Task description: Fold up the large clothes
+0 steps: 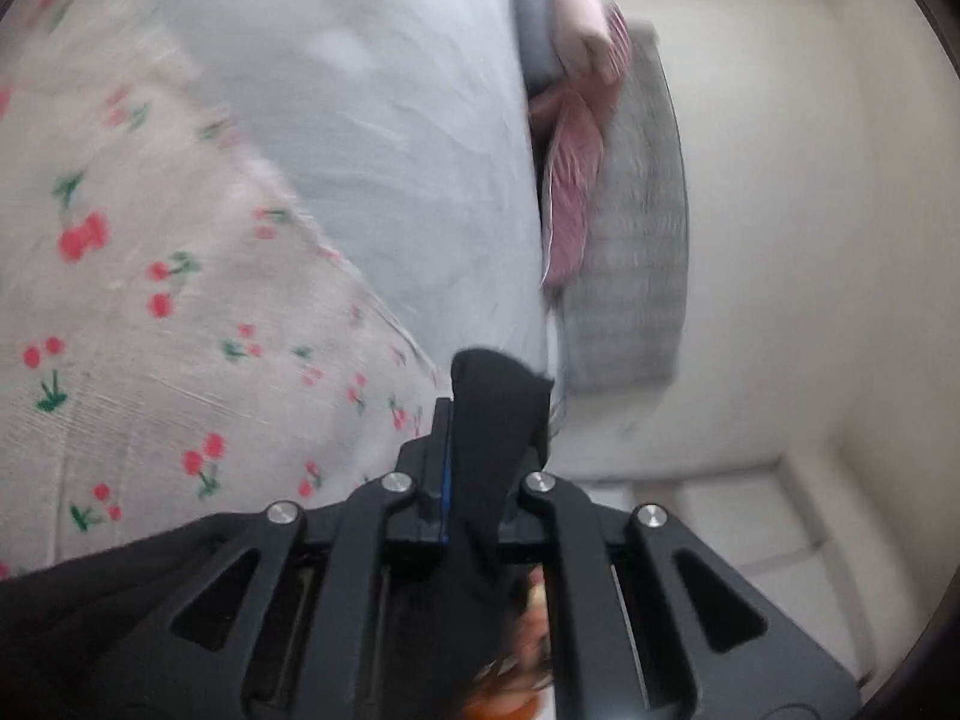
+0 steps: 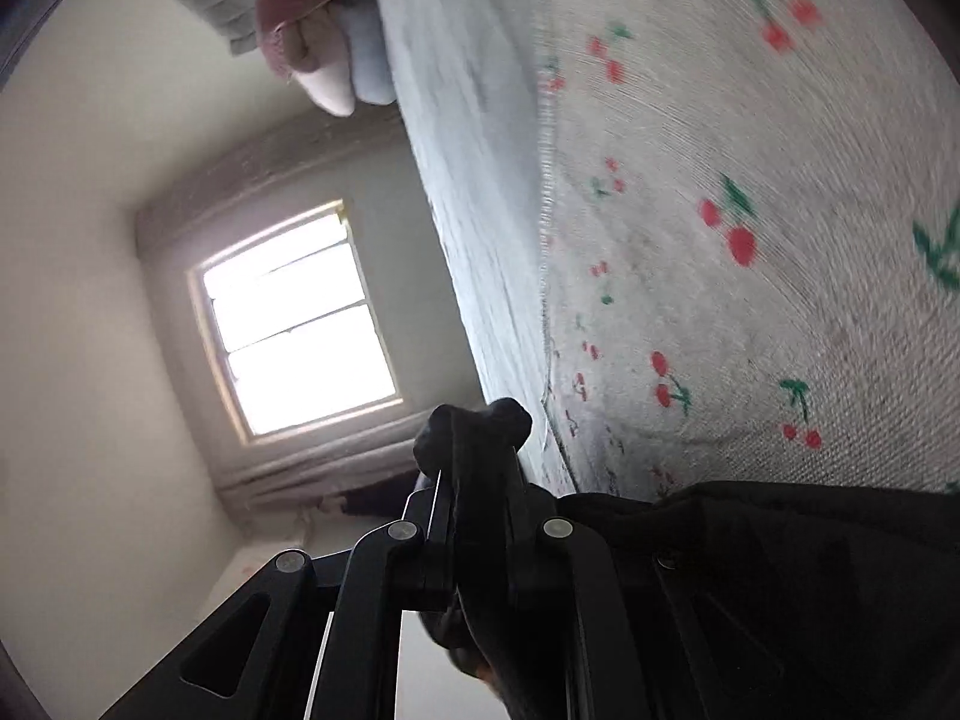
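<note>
Nearest the lens in the left wrist view, the left gripper (image 1: 489, 414) is clamped on a bunch of black garment (image 1: 492, 450); the cloth stands up between the closed jaws and trails down across the lower left of the frame. An orange printed patch shows low between the linkage arms; what it is cannot be told. In the right wrist view the right gripper (image 2: 474, 450) is likewise closed on a knot of the same black cloth (image 2: 780, 540), which spreads to the lower right.

Both views show the cherry-print cover (image 1: 150, 330) lying on the grey bedsheet (image 1: 390, 150), its fringed edge running diagonally. At the far end lie pillows (image 1: 636, 228), one grey knit and one pink striped, with a grey pad beside them.

Only the right view shows the window (image 2: 300, 318), bright and overexposed, with curtain folds at its bottom edge, and the plain wall (image 2: 72, 240). Only the left view shows pale floor tiles (image 1: 750, 516) beyond the bed's edge.

Open room lies off the bed's side, toward the wall. Both frames are motion-blurred; fine detail is unreliable.
</note>
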Demonstrator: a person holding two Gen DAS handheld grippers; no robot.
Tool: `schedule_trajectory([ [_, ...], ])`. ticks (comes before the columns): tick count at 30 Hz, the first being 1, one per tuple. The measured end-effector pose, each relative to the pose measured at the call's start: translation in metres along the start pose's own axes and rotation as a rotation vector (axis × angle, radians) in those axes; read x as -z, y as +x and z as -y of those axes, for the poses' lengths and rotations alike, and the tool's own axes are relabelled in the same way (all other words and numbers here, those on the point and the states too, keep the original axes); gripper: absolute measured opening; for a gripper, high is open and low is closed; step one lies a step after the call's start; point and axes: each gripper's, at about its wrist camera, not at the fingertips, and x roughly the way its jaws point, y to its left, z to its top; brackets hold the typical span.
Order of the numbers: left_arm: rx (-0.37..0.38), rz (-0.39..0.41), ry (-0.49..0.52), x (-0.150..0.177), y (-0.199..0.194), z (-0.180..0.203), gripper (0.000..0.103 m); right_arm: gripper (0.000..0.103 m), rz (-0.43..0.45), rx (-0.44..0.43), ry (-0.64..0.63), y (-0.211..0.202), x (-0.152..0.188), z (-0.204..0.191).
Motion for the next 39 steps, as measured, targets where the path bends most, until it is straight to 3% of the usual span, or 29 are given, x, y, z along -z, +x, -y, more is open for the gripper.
schedule_trajectory([
  [1,0.051,0.03,-0.064,0.0,0.0,-0.012,0.009,0.01,0.002,-0.009,0.008,-0.003,0.001,-0.002],
  [2,0.045,0.045,-0.078,0.0,0.001,-0.015,0.009,0.01,0.003,-0.015,0.02,-0.004,0.002,-0.003],
  [4,-0.085,0.079,0.014,0.004,0.005,-0.005,0.011,0.01,0.018,0.025,0.001,-0.005,0.003,-0.005],
  [6,-0.259,0.103,0.176,0.01,0.011,0.021,0.019,0.013,0.044,0.124,-0.083,0.004,0.005,-0.016],
  [7,-0.335,0.125,0.232,0.013,0.01,0.032,0.035,0.016,0.057,0.207,-0.159,0.004,0.007,-0.028],
  [8,-0.409,0.162,0.289,0.017,0.007,0.044,0.053,0.025,0.071,0.259,-0.21,0.004,0.01,-0.038],
  [9,-0.473,0.214,0.35,0.022,0.002,0.057,0.061,0.033,0.102,0.313,-0.281,0.0,0.017,-0.052],
  [10,-0.529,0.253,0.408,0.027,-0.002,0.07,0.068,0.054,0.153,0.376,-0.373,-0.006,0.024,-0.069],
  [11,-0.565,0.273,0.445,0.029,-0.002,0.078,0.069,0.068,0.189,0.419,-0.429,-0.007,0.03,-0.077],
  [13,-0.677,0.325,0.577,0.043,0.0,0.101,0.069,0.071,0.288,0.543,-0.596,-0.016,0.049,-0.105],
  [15,-0.747,0.326,0.684,0.047,0.007,0.11,0.069,0.071,0.306,0.613,-0.744,-0.015,0.071,-0.127],
  [16,-0.792,0.29,0.736,0.051,0.014,0.113,0.069,0.069,0.291,0.657,-0.833,-0.011,0.087,-0.137],
  [18,-0.869,0.185,0.812,0.055,0.027,0.118,0.06,0.065,0.247,0.757,-0.993,0.006,0.115,-0.148],
  [20,-0.89,0.124,0.871,0.067,0.033,0.119,0.034,0.054,0.193,0.889,-1.121,0.03,0.135,-0.148],
  [21,-0.883,0.087,0.894,0.072,0.035,0.115,0.03,0.049,0.171,0.923,-1.148,0.032,0.142,-0.145],
  [23,-0.877,0.025,0.924,0.075,0.046,0.107,0.02,0.029,0.093,0.965,-1.165,0.044,0.141,-0.134],
  [25,-0.866,0.025,0.953,0.07,0.056,0.092,0.02,0.022,0.066,1.011,-1.152,0.05,0.133,-0.117],
  [30,-0.853,0.095,0.97,0.054,0.066,0.073,0.023,0.017,0.045,0.977,-1.049,0.051,0.086,-0.095],
  [35,-0.858,0.13,0.928,0.061,0.064,0.09,0.025,0.02,0.092,0.907,-0.991,0.041,0.081,-0.1],
  [36,-0.861,0.12,0.909,0.066,0.059,0.096,0.029,0.02,0.099,0.884,-0.961,0.038,0.078,-0.101],
  [38,-0.863,0.09,0.9,0.081,0.045,0.106,0.06,0.022,0.111,0.842,-0.891,0.023,0.08,-0.107],
  [39,-0.862,0.084,0.913,0.089,0.04,0.111,0.065,0.024,0.109,0.837,-0.868,0.019,0.078,-0.109],
])
